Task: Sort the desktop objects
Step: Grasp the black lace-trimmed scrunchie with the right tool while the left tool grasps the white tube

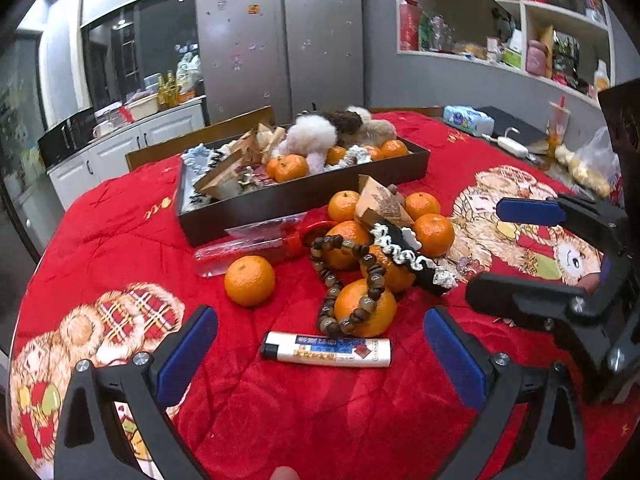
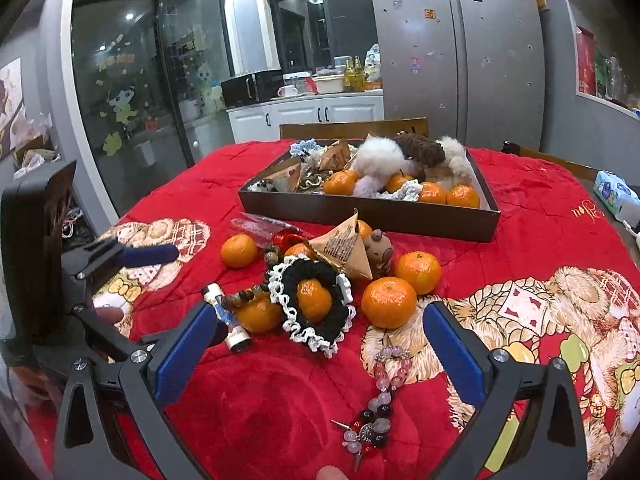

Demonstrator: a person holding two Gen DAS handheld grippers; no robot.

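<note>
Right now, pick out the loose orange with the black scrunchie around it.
The orange ringed by the black lace-edged scrunchie, left of the bare front orange.

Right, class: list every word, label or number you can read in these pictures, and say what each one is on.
"You": gold script on the red cloth, probably.
Lighter label: blurred, unreadable.
Paper packet print: too small to read.
Fridge sticker: unreadable.
</note>
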